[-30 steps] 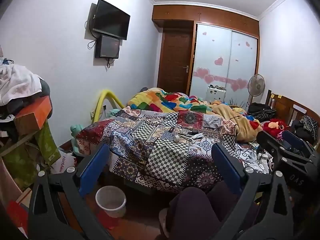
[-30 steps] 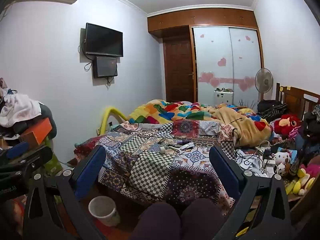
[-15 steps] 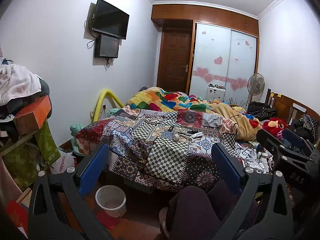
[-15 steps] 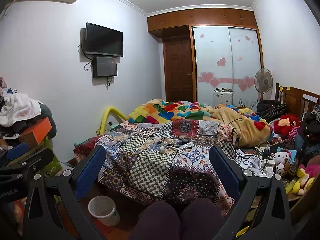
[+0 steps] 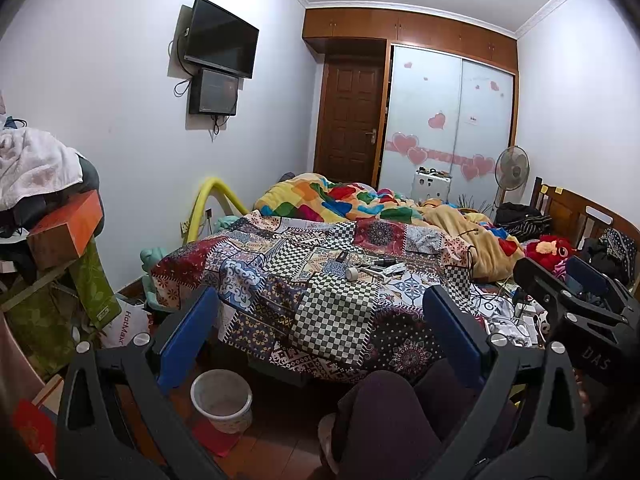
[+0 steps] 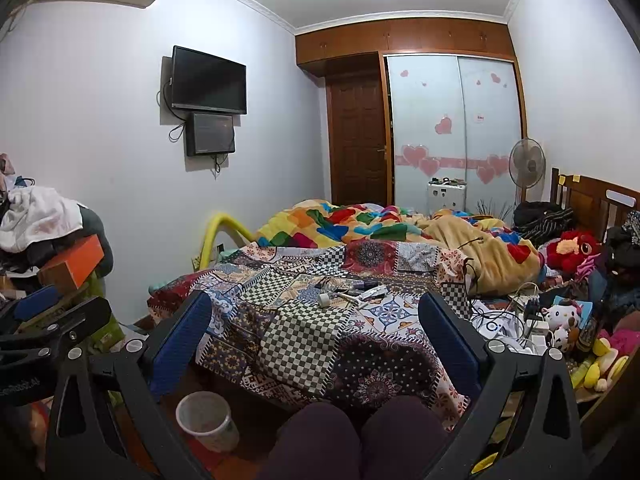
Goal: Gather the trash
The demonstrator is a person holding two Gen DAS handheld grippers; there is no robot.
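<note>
Looking via left wrist cam: left gripper (image 5: 320, 320) was wide apart, empty, held above knees, aimed at bed. Small clutter (image 5: 370, 270) (roll-like item, wrappers?) lay mid-quilt (image 5: 332, 312), too small to ID. White bin (image 5: 221, 398) stood on floor near bed foot, below left finger. Right gripper (image 5: 576, 288) was at right edge.

Right wrist cam: right gripper (image 6: 316, 328) was also wide, nothing held. Same clutter sat between fingers, well apart.

Judged: survey/approach step, no pick yet. Next: reach fwd to quilt, close on one item, carry to bin.

Patchwork bed (image 5: 332, 312) holds small clutter (image 5: 370, 270); bin (image 5: 222, 400) on floor (image 5: 280, 446).
</note>
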